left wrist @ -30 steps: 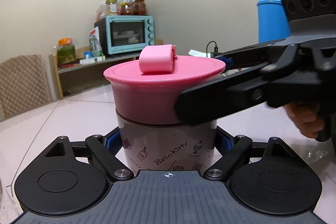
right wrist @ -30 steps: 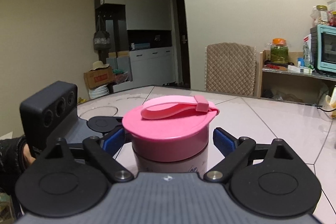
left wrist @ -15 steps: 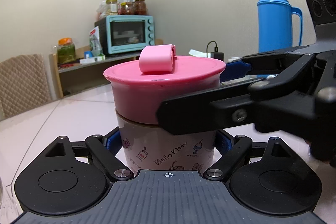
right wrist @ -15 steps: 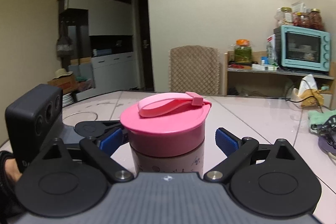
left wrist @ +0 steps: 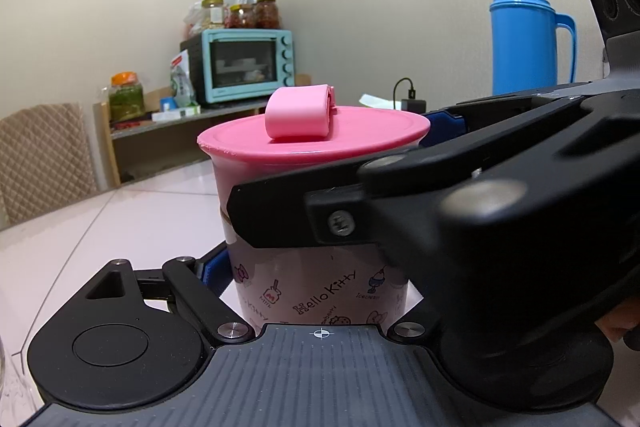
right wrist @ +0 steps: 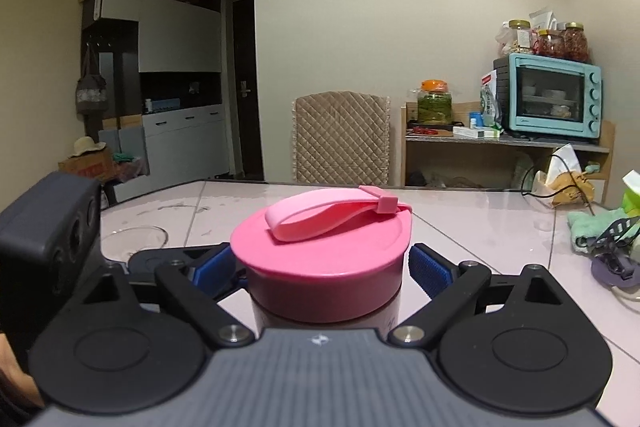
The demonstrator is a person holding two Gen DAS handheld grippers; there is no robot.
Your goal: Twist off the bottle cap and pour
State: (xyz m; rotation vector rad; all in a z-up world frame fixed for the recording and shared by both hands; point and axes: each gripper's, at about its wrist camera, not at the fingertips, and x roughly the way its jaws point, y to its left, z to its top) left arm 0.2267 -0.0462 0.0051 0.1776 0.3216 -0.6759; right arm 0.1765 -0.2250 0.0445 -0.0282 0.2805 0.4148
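Note:
A Hello Kitty bottle [left wrist: 320,291] with a wide pink cap [left wrist: 312,143] and a pink loop strap [left wrist: 300,113] stands upright on the pale table. My left gripper [left wrist: 316,267] is shut on the bottle's body below the cap. My right gripper [right wrist: 324,263] reaches in from the right at cap height, its blue pads [right wrist: 430,269] on either side of the cap [right wrist: 324,247]. A small gap shows beside the right pad, and the left pad looks close to the cap. The right gripper's arm [left wrist: 440,195] crosses the bottle in the left wrist view.
A blue thermos [left wrist: 524,35] stands at the back right. A clear glass bowl [right wrist: 134,235] sits on the table [right wrist: 460,223] to the left. A green cloth [right wrist: 596,227] and small clutter lie at the right. A chair [right wrist: 340,139] and a shelf with a teal oven [right wrist: 552,99] stand behind.
My right gripper has swung around the cap, so its view turned rightward across the room and its arm now covers more of the bottle. The bottle and left gripper have stayed still.

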